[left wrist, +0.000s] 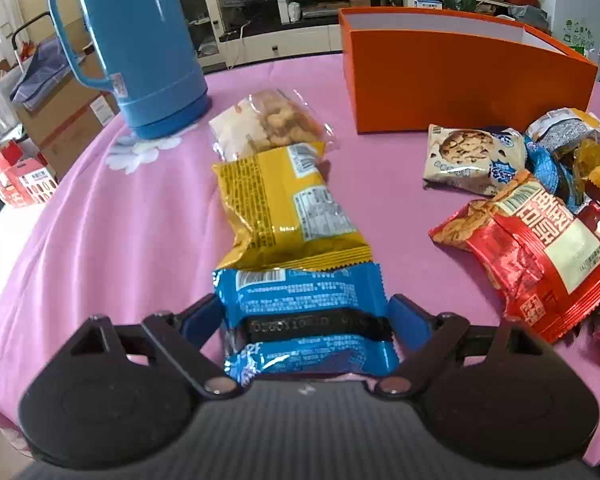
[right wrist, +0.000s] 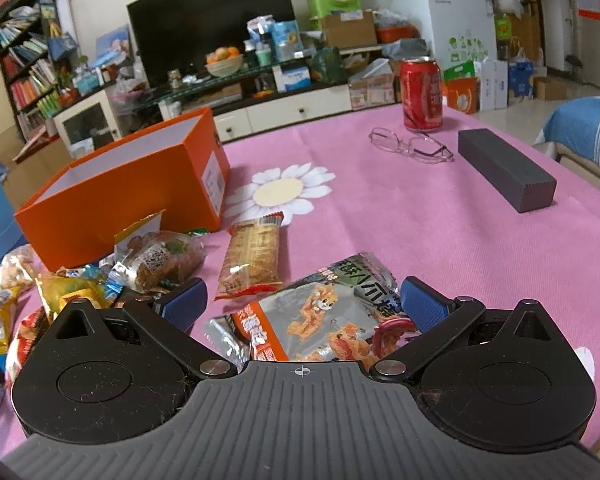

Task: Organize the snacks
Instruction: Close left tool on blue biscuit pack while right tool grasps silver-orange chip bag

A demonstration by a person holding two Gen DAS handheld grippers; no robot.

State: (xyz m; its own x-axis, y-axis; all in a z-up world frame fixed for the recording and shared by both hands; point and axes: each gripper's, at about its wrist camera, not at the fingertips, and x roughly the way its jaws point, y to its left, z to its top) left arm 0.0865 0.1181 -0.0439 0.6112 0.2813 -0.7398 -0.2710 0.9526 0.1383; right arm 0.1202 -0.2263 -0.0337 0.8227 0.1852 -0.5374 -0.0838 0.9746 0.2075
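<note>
Nearly all remains: the orange box (left wrist: 460,84) looks empty, the left gripper (left wrist: 306,320) pinches a blue packet (left wrist: 304,300), snacks lie before the box, and the right gripper (right wrist: 302,304) hangs spread.

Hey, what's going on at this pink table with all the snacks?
A person is sorting snack packets with two hand-held grippers. The left hand-held gripper has a blue packet between its fingers, lined up behind a yellow packet. The right hand-held gripper is open over a grey and orange packet. The orange box looks empty where visible.
</note>
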